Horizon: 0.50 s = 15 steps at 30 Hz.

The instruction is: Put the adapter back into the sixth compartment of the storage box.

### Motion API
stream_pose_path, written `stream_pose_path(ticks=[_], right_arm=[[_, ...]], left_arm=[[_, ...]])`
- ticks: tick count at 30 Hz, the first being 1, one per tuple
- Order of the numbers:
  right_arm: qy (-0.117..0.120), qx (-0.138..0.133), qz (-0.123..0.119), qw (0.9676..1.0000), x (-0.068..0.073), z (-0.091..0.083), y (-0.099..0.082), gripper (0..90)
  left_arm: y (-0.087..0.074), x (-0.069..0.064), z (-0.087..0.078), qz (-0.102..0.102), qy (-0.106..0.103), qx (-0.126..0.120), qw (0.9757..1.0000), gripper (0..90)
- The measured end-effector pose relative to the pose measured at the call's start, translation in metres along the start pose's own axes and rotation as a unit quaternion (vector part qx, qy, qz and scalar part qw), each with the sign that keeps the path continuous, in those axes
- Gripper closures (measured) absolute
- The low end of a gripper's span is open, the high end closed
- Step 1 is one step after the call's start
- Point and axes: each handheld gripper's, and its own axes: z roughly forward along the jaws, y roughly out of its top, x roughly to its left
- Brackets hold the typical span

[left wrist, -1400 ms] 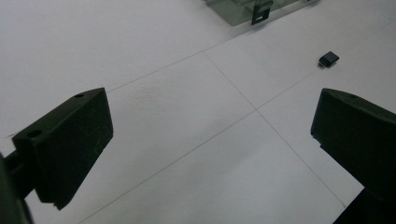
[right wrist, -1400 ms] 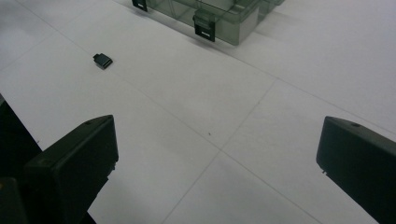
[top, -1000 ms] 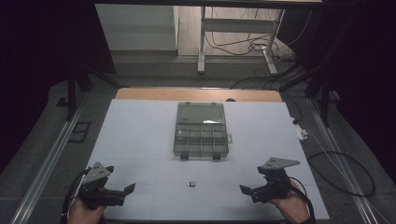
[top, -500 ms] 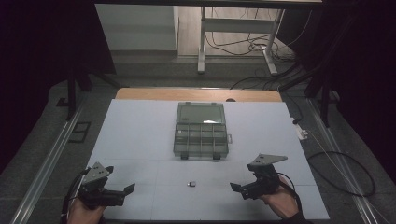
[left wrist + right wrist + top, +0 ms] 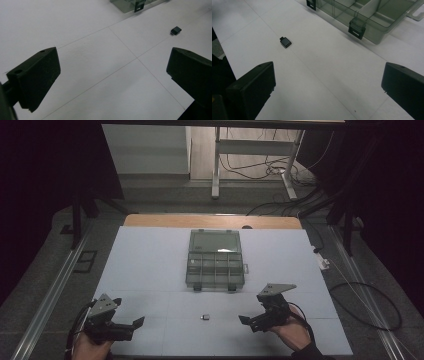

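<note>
Small black part (image 5: 205, 317) lies flat on the white table (image 5: 150, 260), near the front edge, between the two grippers and clear of both; it's in front of the box (image 5: 215, 259), well apart from it; nothing touches it. In the left gripper view the part (image 5: 176, 30) sits up at the far right, past the jaw tips; in the right gripper view it (image 5: 285, 41) sits upper left, a short metal tab sticking out of one end.

Box is a clear grey organiser, lid swung open toward the far side, tray split into small compartments; right gripper view shows the box (image 5: 372, 15) with two black latches hanging on the near wall; can't tell whether the compartments hold anything.

Right gripper (image 5: 250, 321) is just right of the part, nose pointing left at it, low over the table; jaws spread wide, gripping nothing; right hand (image 5: 290, 334) wraps the handle from the bottom edge; grey plate on top. Its own view shows the right gripper (image 5: 332, 85) with bare table between the jaws.

Left gripper (image 5: 131, 326) is at the front left corner, nose pointing right, farther from the part than the other; jaws spread wide, holding nothing; left hand (image 5: 90, 347) is partly cut off by the frame edge. Its own view shows the left gripper (image 5: 112, 75) over bare table with thin seam lines crossing.

Beyond the table: dark floor, cables (image 5: 250, 167), a grey frame leg.
</note>
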Motion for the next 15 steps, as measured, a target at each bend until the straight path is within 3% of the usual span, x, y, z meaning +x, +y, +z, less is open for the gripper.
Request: stream_pose_path(ticks=[15], right_arm=[[-0.002,0.017,0.006,0.9998,0.008,0.020,0.012,0.0]], left_arm=[[0.001,0.000,0.001,-0.001,-0.003,-0.002,1.0000,0.0]])
